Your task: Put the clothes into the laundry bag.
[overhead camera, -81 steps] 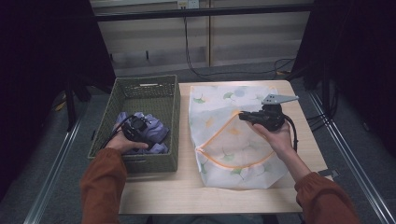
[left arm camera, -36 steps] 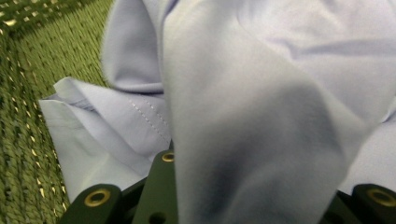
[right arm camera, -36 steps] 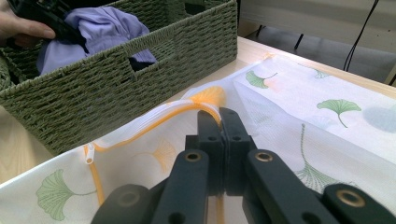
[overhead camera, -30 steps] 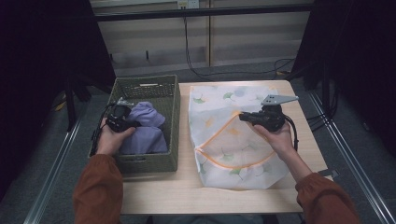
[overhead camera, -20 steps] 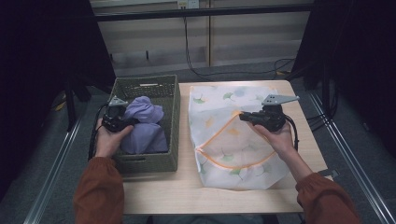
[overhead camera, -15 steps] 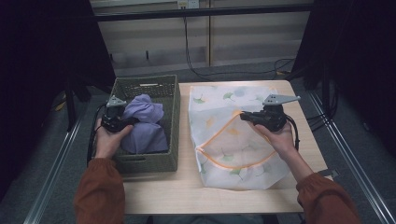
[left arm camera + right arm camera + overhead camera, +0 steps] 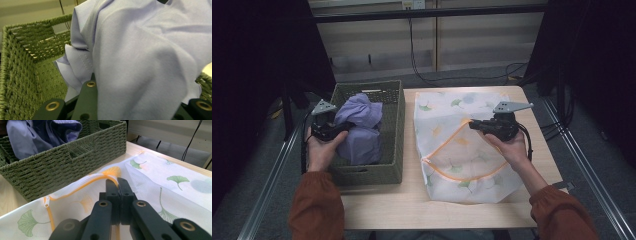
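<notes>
1. High view: the left tongs (image 7: 343, 128) are held over the left side of a green woven basket (image 7: 393, 131) that stands on the left part of the surface (image 7: 412, 210).
2. Left tongs, state: clenched on a lilac garment (image 7: 359, 125). The left gripper view shows the garment (image 7: 140, 57) draped over both jaws and bunched between them.
3. Garment, position: the gripped part is raised to about the level of the basket rim, in the middle and toward the far end. The lower folds hang down inside the basket; whether they touch the floor of it cannot be told.
4. Basket interior: the left gripper view shows the woven wall (image 7: 17, 75) and floor of the basket beside the garment.
5. High view: the right tongs (image 7: 472, 125) are held above a white mesh laundry bag (image 7: 452, 165) printed with green and yellow leaves, which lies flat on the right part of the surface, just beside the basket.
6. Right tongs, state: clenched on the bag's edge. The right gripper view shows the jaws pressed together at the orange zip trim (image 7: 87, 182), lifting that edge of the bag (image 7: 160, 187).
7. Bag opening: the orange trim curves as a loop across the middle of the bag, and the opening faces the basket (image 7: 62, 162).
8. Both forearms wear rust-coloured sleeves (image 7: 314, 205).
</notes>
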`<state>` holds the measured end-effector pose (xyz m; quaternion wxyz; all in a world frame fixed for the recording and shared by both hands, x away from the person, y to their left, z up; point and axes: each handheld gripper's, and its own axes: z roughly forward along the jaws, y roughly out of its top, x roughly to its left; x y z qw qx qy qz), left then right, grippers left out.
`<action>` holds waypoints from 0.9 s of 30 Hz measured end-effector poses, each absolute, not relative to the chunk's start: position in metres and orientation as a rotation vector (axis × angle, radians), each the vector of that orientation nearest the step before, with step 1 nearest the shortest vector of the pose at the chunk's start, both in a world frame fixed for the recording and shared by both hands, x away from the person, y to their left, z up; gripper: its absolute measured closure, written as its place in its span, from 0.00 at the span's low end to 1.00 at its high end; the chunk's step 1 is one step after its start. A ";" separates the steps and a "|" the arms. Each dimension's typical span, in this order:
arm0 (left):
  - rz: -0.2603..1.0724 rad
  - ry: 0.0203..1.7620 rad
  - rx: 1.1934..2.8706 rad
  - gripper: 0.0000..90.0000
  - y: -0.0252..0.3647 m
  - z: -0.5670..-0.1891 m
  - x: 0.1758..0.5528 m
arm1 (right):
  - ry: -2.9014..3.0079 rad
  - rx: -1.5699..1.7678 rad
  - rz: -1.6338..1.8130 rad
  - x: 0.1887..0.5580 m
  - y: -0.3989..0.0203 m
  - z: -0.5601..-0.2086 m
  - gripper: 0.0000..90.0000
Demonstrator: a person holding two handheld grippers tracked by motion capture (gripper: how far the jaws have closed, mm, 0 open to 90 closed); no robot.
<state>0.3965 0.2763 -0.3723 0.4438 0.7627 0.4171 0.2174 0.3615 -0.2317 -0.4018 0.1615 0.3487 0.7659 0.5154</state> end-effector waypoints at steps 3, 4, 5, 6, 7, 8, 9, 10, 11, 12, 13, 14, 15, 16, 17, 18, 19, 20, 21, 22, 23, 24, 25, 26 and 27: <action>0.534 1.028 1.872 0.84 0.278 -0.371 0.395 | 2.186 0.997 1.478 0.362 -0.232 -0.402 1.00; 0.530 1.022 1.869 0.84 0.278 -0.371 0.395 | 2.183 0.999 1.482 0.362 -0.232 -0.402 1.00; 0.526 1.021 1.863 0.84 0.278 -0.370 0.395 | 2.180 0.999 1.479 0.362 -0.233 -0.401 1.00; 0.530 1.020 1.857 0.84 0.278 -0.369 0.394 | 2.177 1.003 1.481 0.362 -0.233 -0.401 1.00; 0.527 1.016 1.851 0.84 0.278 -0.368 0.393 | 2.177 1.002 1.481 0.362 -0.234 -0.401 1.00; 0.533 1.013 1.849 0.84 0.278 -0.367 0.392 | 2.176 1.004 1.481 0.362 -0.234 -0.401 1.00; 0.534 1.011 1.846 0.84 0.278 -0.365 0.392 | 2.174 1.005 1.485 0.361 -0.235 -0.400 1.00; 0.537 1.007 1.835 0.84 0.277 -0.364 0.391 | 2.173 1.005 1.487 0.361 -0.235 -0.400 1.00; 0.538 1.007 1.832 0.84 0.278 -0.362 0.390 | 2.174 1.003 1.487 0.361 -0.235 -0.400 1.00; 0.539 1.002 1.829 0.84 0.278 -0.361 0.390 | 2.175 1.001 1.485 0.361 -0.234 -0.400 1.00; 0.534 0.997 1.818 0.84 0.279 -0.359 0.389 | 2.177 1.001 1.485 0.361 -0.234 -0.400 1.00; 0.535 0.994 1.812 0.84 0.279 -0.357 0.388 | 2.177 0.999 1.484 0.361 -0.234 -0.401 1.00; 0.536 0.995 1.805 0.84 0.279 -0.356 0.388 | 2.178 0.999 1.482 0.361 -0.234 -0.401 1.00; 0.538 0.990 1.803 0.84 0.279 -0.354 0.387 | 2.180 0.998 1.482 0.361 -0.233 -0.401 1.00; 0.544 0.982 1.794 0.84 0.278 -0.351 0.386 | 2.180 0.999 1.483 0.362 -0.233 -0.401 1.00; 0.548 0.974 1.788 0.84 0.278 -0.350 0.385 | 2.181 0.997 1.483 0.362 -0.233 -0.401 1.00; 0.553 0.978 1.782 0.84 0.278 -0.348 0.384 | 2.181 1.000 1.481 0.362 -0.233 -0.401 1.00; 0.552 0.968 1.776 0.84 0.279 -0.347 0.383 | 2.182 0.997 1.485 0.361 -0.232 -0.401 1.00; 0.555 0.969 1.769 0.84 0.280 -0.346 0.383 | 2.184 0.992 1.484 0.361 -0.232 -0.401 1.00; 0.555 0.968 1.763 0.84 0.280 -0.345 0.382 | 2.182 0.995 1.482 0.361 -0.232 -0.401 1.00; 0.555 0.968 1.762 0.84 0.280 -0.345 0.382 | 2.182 0.993 1.482 0.361 -0.232 -0.401 1.00; 0.558 0.970 1.757 0.84 0.280 -0.345 0.382 | 2.182 0.991 1.482 0.361 -0.232 -0.401 1.00; 0.561 0.967 1.757 0.84 0.281 -0.345 0.381 | 2.183 0.989 1.481 0.361 -0.233 -0.401 1.00; 0.558 0.963 1.755 0.84 0.281 -0.345 0.381 | 2.183 0.988 1.481 0.361 -0.233 -0.401 1.00; 0.552 0.956 1.753 0.84 0.281 -0.344 0.381 | 2.183 0.988 1.481 0.361 -0.233 -0.401 1.00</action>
